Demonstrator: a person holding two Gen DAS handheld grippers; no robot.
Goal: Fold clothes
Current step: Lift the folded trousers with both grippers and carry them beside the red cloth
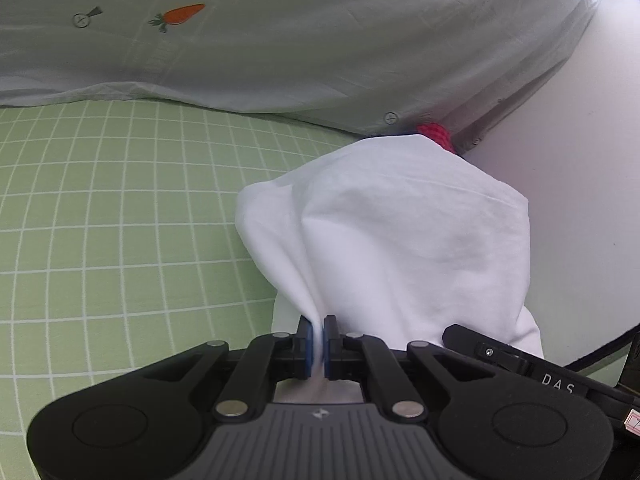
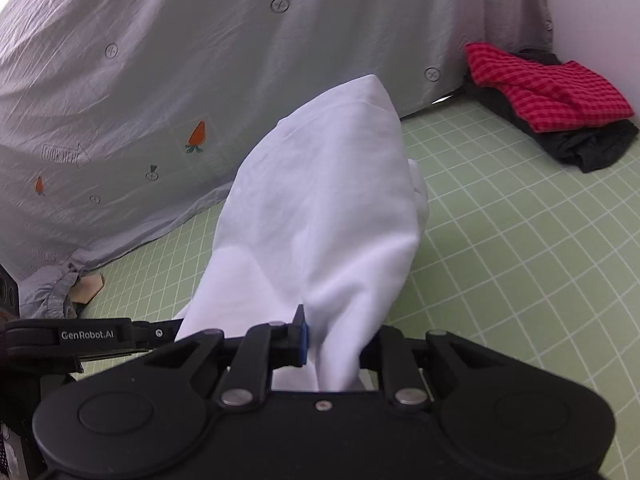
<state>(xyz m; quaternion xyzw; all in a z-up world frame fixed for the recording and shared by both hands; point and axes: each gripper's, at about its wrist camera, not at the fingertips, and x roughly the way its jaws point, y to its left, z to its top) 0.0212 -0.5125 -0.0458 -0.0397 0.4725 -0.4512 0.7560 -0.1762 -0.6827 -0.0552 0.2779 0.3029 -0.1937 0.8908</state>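
A white garment (image 1: 400, 240) hangs bunched between both grippers above a green checked bed sheet (image 1: 100, 220). My left gripper (image 1: 319, 344) is shut on a pinch of the white cloth, blue pads pressed on it. In the right wrist view the same white garment (image 2: 320, 220) drapes over my right gripper (image 2: 320, 344), which is shut on it; only the left blue pad shows, the right finger is hidden under cloth. The other gripper's black body shows at each view's edge (image 1: 520, 360) (image 2: 80, 340).
A pale quilt with carrot prints (image 1: 280, 40) lies bunched along the back (image 2: 120, 80). A folded red checked garment (image 2: 548, 88) sits on a dark garment (image 2: 580, 140) at the back right corner by a white wall (image 1: 592, 160). The green sheet (image 2: 520, 260) spreads to the right.
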